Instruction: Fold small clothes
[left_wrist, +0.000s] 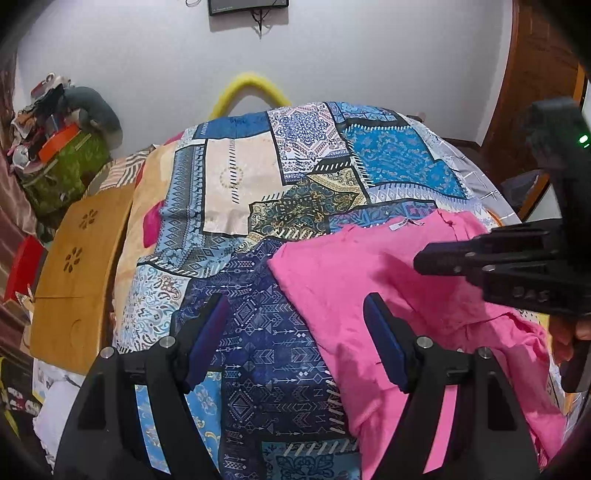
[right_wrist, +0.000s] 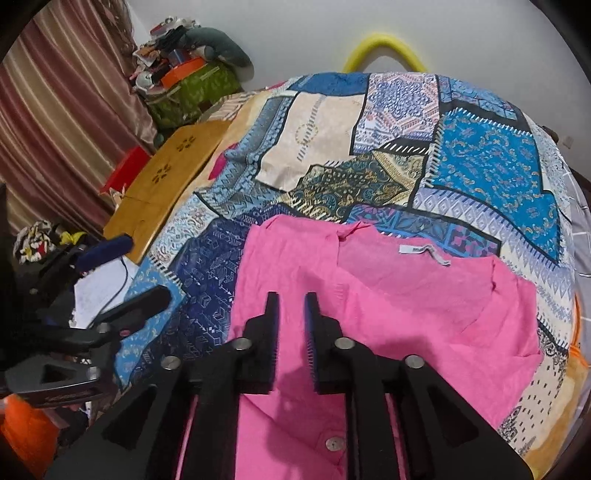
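A pink garment lies spread on the patterned bedspread, its white neck label toward the far side. It also shows in the left wrist view at the right. My left gripper is open and empty above the bedspread, its right finger over the garment's left edge. My right gripper hovers over the garment's middle with its jaws a narrow gap apart and nothing between them. The right gripper also shows side-on in the left wrist view, and the left gripper in the right wrist view.
A wooden board leans at the bed's left side. A green bag with clutter stands at the far left by a curtain. A yellow tube arches behind the bed. A wooden door is at the right.
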